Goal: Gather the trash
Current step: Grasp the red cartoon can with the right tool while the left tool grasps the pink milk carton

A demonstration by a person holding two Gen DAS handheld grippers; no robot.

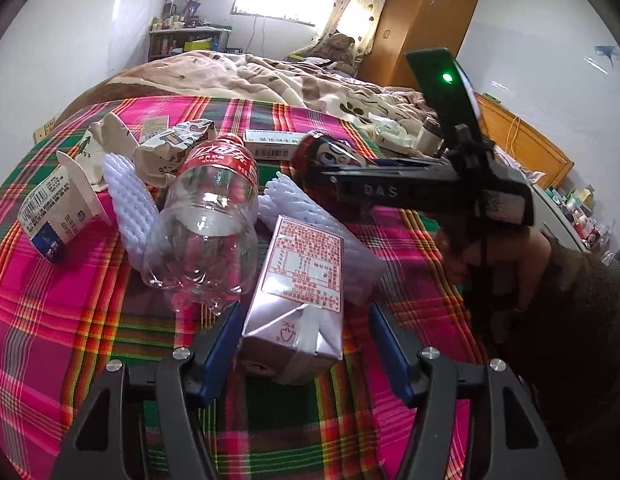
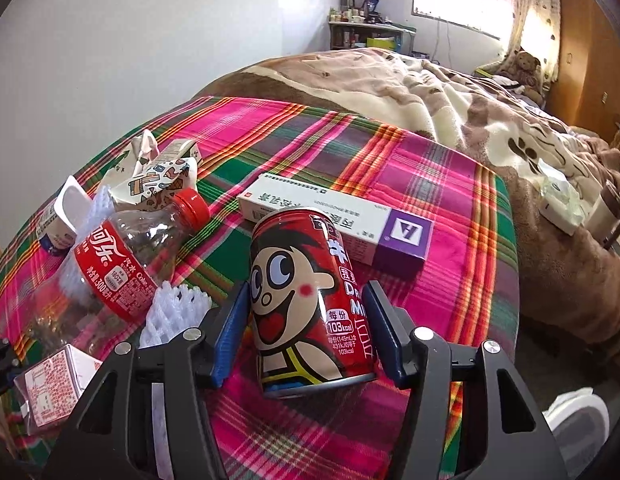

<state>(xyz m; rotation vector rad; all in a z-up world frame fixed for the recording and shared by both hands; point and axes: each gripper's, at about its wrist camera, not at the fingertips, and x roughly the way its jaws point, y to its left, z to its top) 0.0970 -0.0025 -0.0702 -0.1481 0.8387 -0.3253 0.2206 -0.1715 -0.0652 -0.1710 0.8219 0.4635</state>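
A bed spread with a pink plaid cloth [image 2: 310, 152] carries the trash. The red milk can [image 2: 310, 300], printed "103kcal", stands between the right gripper [image 2: 305, 336] fingers, gaps showing either side. Left of it lies a Coca-Cola bottle [image 2: 121, 264]. The left gripper [image 1: 303, 344] fingers flank a silver carton [image 1: 297, 292] marked "FSC", left pad touching, right apart.

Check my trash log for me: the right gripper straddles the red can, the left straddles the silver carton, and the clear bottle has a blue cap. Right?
Not quite. The bottle has a red cap, not blue, as the right wrist view shows. The rest holds: the right gripper straddles the red can, and the left gripper straddles the silver carton.
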